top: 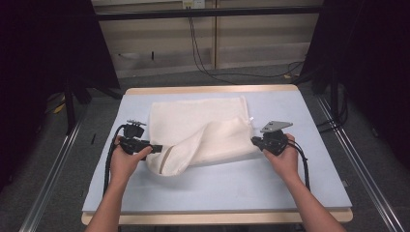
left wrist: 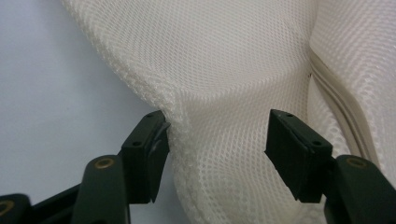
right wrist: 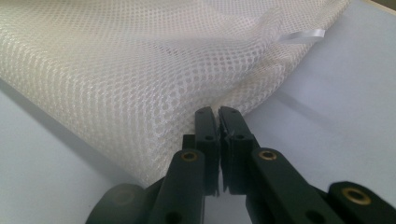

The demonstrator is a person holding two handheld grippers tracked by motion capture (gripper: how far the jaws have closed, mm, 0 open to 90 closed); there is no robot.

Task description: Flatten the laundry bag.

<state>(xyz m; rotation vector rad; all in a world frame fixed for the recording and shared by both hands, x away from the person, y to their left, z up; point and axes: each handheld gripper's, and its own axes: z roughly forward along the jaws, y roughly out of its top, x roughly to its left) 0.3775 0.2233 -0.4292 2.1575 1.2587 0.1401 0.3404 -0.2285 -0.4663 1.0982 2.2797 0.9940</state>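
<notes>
Currently, high view: mesh laundry bag [top: 203, 133] lies mid-table on the blue-grey table [top: 217, 188], its near-left corner folded over w/ the zip edge showing. Left gripper [top: 155, 148] sits at that fold; right gripper [top: 255, 140] sits at the bag's right edge.

Left gripper view: jaws stand apart, mesh between them, pads not pressing. To do the next fold well, close again only once a full hem is between the pads, clear of the zip [left wrist: 343, 109].

Right gripper view: jaws closed narrow, seemingly pinching the bag's edge; a white ribbon tab [right wrist: 301, 35] lies beyond. Keep this side anchored and low so the cloth doesn't drag.
</notes>
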